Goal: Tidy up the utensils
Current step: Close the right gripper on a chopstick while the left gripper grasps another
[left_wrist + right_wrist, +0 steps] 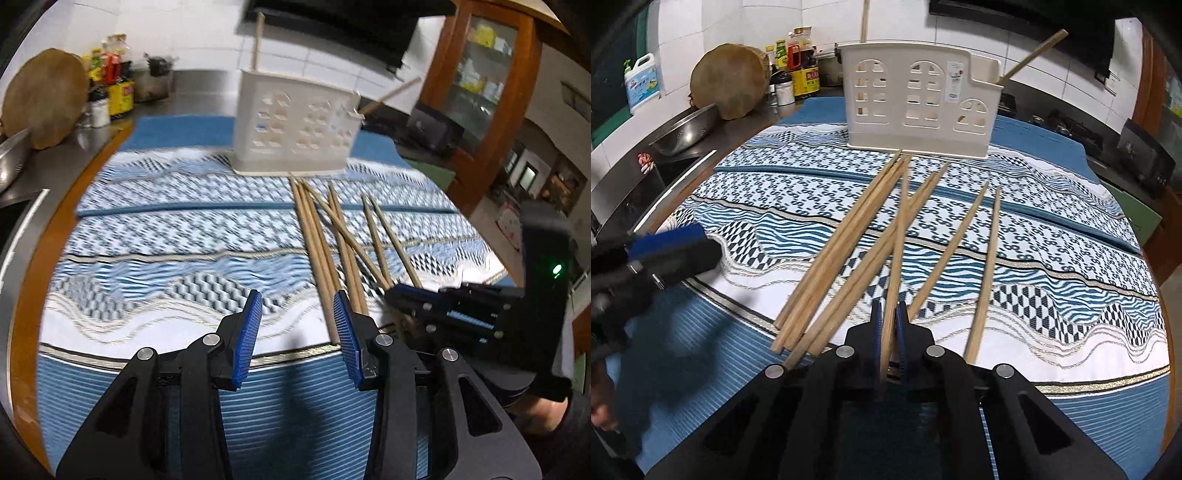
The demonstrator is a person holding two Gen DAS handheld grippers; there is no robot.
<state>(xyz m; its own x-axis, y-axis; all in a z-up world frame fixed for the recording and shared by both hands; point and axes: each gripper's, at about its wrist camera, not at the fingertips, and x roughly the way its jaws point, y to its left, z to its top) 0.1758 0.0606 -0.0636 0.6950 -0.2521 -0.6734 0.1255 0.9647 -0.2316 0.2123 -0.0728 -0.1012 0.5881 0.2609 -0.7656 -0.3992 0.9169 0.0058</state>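
Several wooden chopsticks lie fanned on the patterned blue cloth in front of a white plastic utensil holder. The holder has two chopsticks standing in it. My right gripper is shut on one chopstick near its thick end, and this gripper also shows at the right of the left wrist view. My left gripper is open and empty just left of the chopsticks. It also shows blurred at the left of the right wrist view.
A round wooden board, bottles and a steel bowl stand at the back left by a sink. A wooden cabinet is at the right. A black box sits past the cloth's right edge.
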